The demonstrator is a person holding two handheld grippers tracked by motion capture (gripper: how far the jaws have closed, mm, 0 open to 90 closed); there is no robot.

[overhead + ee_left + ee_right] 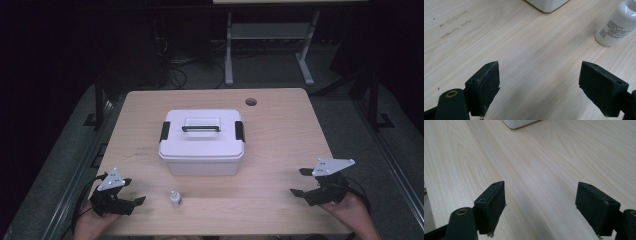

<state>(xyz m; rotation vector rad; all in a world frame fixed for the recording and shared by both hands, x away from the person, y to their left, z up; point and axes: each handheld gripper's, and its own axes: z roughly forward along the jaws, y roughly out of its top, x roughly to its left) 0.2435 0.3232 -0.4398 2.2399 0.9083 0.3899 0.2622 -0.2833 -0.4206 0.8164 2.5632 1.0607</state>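
A white lidded storage box (202, 142) with a dark handle and black side latches sits shut in the middle of the wooden table (280, 135). A small white bottle (174, 198) stands upright near the front edge, just in front of the box. My left gripper (132, 192) rests at the front left corner, open and empty, with the bottle (617, 25) to its right and a corner of the box (547, 5) ahead. My right gripper (301, 182) rests at the front right, open and empty, above bare wood, with a corner of the box (517, 123) far ahead.
A round cable hole (251, 102) is cut in the table's back right. Beyond the table stand a metal desk frame (270, 40) and loose cables on a dark floor. Bare tabletop lies to either side of the box.
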